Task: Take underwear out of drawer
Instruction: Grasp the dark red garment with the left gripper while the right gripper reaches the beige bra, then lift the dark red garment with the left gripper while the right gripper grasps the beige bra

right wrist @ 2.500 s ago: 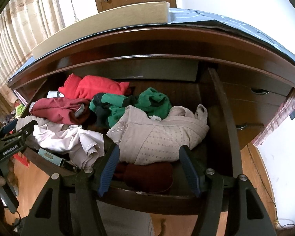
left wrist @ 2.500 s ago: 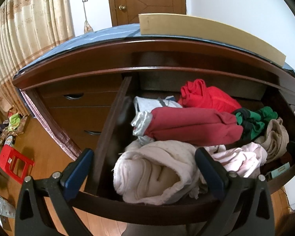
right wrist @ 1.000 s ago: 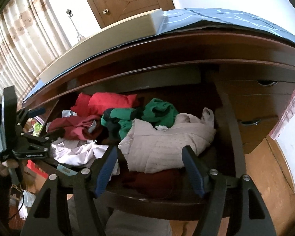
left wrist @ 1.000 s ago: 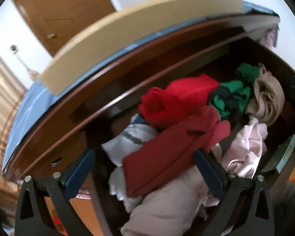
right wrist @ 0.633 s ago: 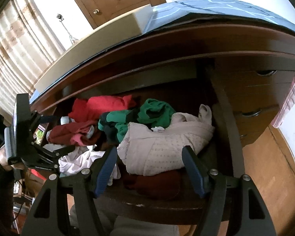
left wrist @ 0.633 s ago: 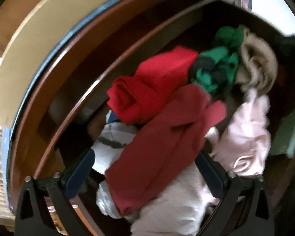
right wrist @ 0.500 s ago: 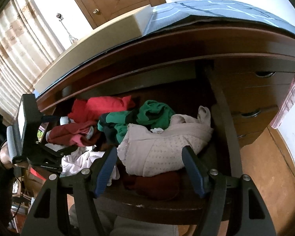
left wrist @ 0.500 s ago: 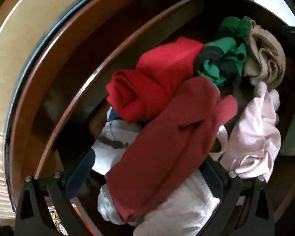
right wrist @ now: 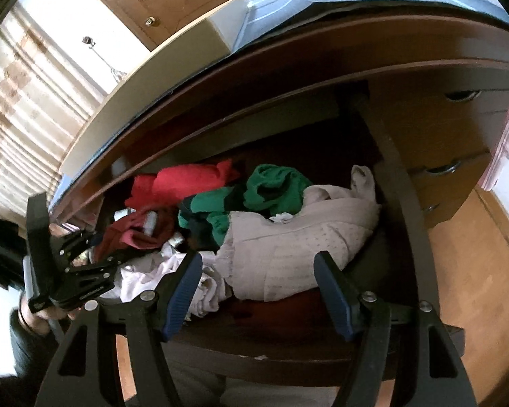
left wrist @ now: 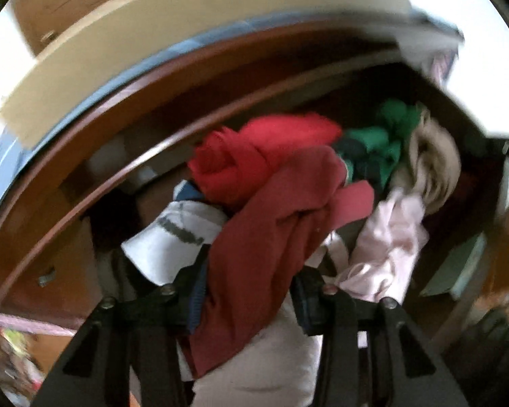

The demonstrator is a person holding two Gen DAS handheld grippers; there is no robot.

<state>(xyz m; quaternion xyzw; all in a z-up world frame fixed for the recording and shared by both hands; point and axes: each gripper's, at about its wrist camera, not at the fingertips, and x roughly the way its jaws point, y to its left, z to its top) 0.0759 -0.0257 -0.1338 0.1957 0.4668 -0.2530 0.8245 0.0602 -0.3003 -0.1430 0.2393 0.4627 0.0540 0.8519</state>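
Note:
An open wooden drawer (right wrist: 288,346) holds a heap of underwear. My left gripper (left wrist: 247,302) is shut on the dark red underwear (left wrist: 271,237), which bunches between its fingers. The same gripper (right wrist: 85,271) shows at the drawer's left end in the right wrist view, with the dark red piece (right wrist: 135,230) in it. My right gripper (right wrist: 258,291) is open, just in front of the beige dotted piece (right wrist: 298,247). Bright red (left wrist: 254,156), green (right wrist: 254,196), pale pink (left wrist: 390,247) and white (left wrist: 173,237) pieces lie around.
The dresser top (right wrist: 356,17) overhangs the drawer, with a long beige box (right wrist: 152,78) on it. Closed drawers with metal handles (right wrist: 458,95) are to the right. A teal flat item (left wrist: 458,271) lies at the drawer's front. Wooden floor (right wrist: 475,271) lies below.
My left gripper has closed its fingers on the dark red underwear, which now bunches up between them. The right gripper has stayed open in front of the beige piece.

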